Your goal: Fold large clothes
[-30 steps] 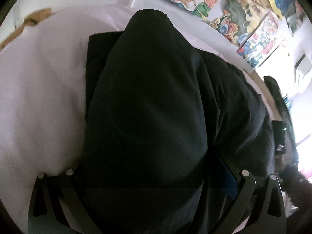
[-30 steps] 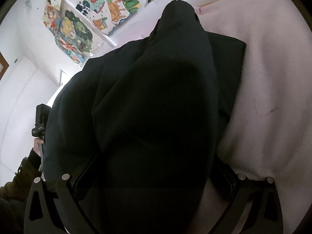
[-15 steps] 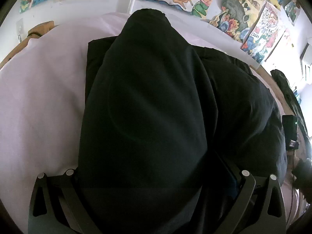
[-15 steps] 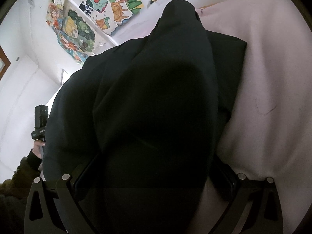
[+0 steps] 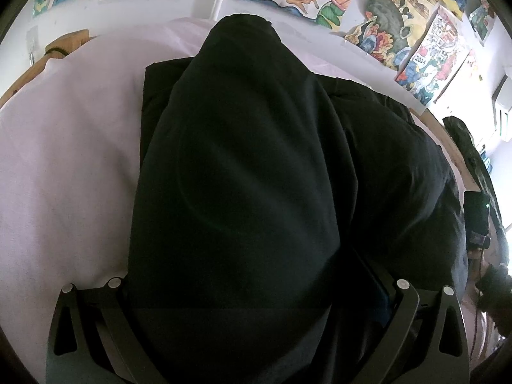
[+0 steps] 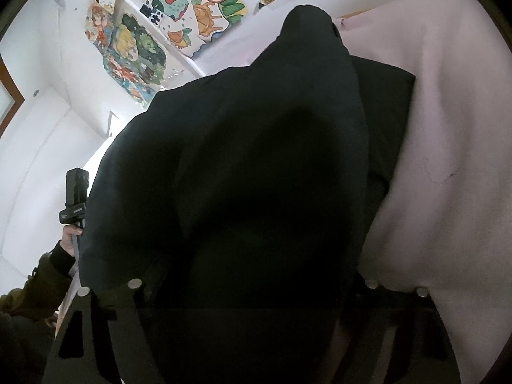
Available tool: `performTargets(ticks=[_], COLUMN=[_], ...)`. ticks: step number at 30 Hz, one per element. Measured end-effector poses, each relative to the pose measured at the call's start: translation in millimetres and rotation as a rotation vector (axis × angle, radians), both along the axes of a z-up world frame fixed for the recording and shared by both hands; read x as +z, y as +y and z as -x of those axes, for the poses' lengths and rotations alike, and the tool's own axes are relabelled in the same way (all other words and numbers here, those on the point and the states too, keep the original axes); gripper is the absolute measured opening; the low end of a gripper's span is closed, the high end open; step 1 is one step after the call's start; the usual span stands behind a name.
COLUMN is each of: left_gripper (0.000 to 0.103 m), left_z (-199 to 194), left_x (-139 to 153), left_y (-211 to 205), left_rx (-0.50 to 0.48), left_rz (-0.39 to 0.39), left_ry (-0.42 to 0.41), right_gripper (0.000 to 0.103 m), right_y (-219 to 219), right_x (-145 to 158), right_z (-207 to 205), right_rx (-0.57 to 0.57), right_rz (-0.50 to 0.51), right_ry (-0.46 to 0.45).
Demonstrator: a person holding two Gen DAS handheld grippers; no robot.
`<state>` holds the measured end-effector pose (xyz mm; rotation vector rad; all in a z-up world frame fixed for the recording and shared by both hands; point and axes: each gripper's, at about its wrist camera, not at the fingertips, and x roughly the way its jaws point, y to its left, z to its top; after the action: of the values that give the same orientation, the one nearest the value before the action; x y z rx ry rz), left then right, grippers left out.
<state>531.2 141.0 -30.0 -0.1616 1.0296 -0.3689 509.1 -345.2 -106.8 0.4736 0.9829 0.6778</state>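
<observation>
Carrying the fold over
Both the left gripper (image 5: 236, 304) and right gripper (image 6: 252, 304) pinch the black garment (image 5: 243, 166), draped ahead of their fingers above the pink bed (image 5: 70, 147); lower both level, aligning edges.

Black garment (image 6: 272, 176) draped over right tongs (image 6: 252, 304)

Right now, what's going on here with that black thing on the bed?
A person is folding a large black garment on a pale pink sheet. Each hand carries a gripping tool, and the dark cloth drapes over both the left tool and the right tool, hiding the fingertips, so the grip cannot be confirmed. Part of the garment lies flat beneath the lifted fold. Colourful drawings hang on the wall behind.
</observation>
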Motion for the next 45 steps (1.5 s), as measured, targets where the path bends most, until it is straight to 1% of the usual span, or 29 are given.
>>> performTargets(ticks=[2, 4, 6, 8, 9, 11, 12, 13, 14, 15, 17, 18, 20, 23, 25, 28, 32, 35, 39, 42, 44, 45], left_gripper=[0.101, 0.1, 0.097, 0.092, 0.087, 0.075, 0.071, 0.063, 0.054, 0.049, 0.036, 0.033, 0.025, 0.019, 0.017, 0.015, 0.015, 0.015, 0.015, 0.015, 0.015, 0.015], left_z=[0, 1, 2, 2, 4, 9, 13, 17, 19, 23, 28, 30, 37, 47, 53, 62, 89, 106, 137, 164, 181, 190], left_x=[2, 3, 4, 6, 8, 12, 14, 16, 18, 19, 23, 24, 29, 40, 52, 70, 100, 112, 126, 139, 149, 153], left_y=[0, 2, 4, 5, 6, 6, 6, 6, 6, 6, 6, 5, 1, -12, -21, -27, -39, -50, -56, -58, -61, -64], left_rx=[0.013, 0.035, 0.052, 0.063, 0.068, 0.072, 0.074, 0.081, 0.088, 0.098, 0.124, 0.131, 0.142, 0.153, 0.155, 0.149, 0.103, 0.078, 0.071, 0.066, 0.052, 0.04], left_rz=[0.004, 0.011, 0.02, 0.029, 0.034, 0.035, 0.03, 0.028, 0.03, 0.034, 0.052, 0.055, 0.046, -0.003, -0.025, -0.015, -0.04, -0.053, -0.044, -0.048, -0.073, -0.099], left_ry=[0.01, 0.02, 0.032, 0.037, 0.032, 0.01, -0.005, -0.025, -0.04, -0.058, -0.084, -0.095, -0.126, -0.17, -0.186, -0.203, -0.247, -0.256, -0.222, -0.191, -0.185, -0.184], right_gripper=[0.075, 0.075, 0.075, 0.075, 0.074, 0.069, 0.067, 0.062, 0.059, 0.054, 0.045, 0.043, 0.038, 0.033, 0.029, 0.026, 0.025, 0.023, 0.023, 0.023, 0.023, 0.023], right_y=[2, 4, 4, 5, 5, 6, 8, 9, 13, 14, 14, 14, 14, 17, 16, 10, 3, -3, 9, 19, 23, 24], right_x=[2, 2, 4, 5, 6, 9, 11, 15, 18, 22, 28, 29, 33, 42, 50, 59, 79, 93, 128, 158, 173, 179], right_z=[0, -4, -6, -5, -4, -3, -4, -2, -4, -3, 0, 1, 5, 7, 11, 17, 35, 53, 92, 123, 141, 150], right_rx=[-0.002, -0.002, -0.002, -0.004, -0.005, -0.008, -0.007, -0.005, -0.007, -0.007, -0.011, -0.014, -0.029, -0.047, -0.064, -0.108, -0.166, -0.194, -0.151, -0.138, -0.134, -0.129], right_rz=[0.016, 0.034, 0.043, 0.044, 0.046, 0.056, 0.063, 0.076, 0.085, 0.095, 0.105, 0.106, 0.105, 0.112, 0.106, 0.08, 0.051, 0.031, 0.115, 0.171, 0.2, 0.215], right_ry=[0.009, 0.042, 0.057, 0.057, 0.054, 0.044, 0.038, 0.027, 0.02, 0.01, -0.013, -0.021, -0.03, -0.045, -0.051, -0.043, -0.048, -0.038, -0.063, -0.066, -0.063, -0.061])
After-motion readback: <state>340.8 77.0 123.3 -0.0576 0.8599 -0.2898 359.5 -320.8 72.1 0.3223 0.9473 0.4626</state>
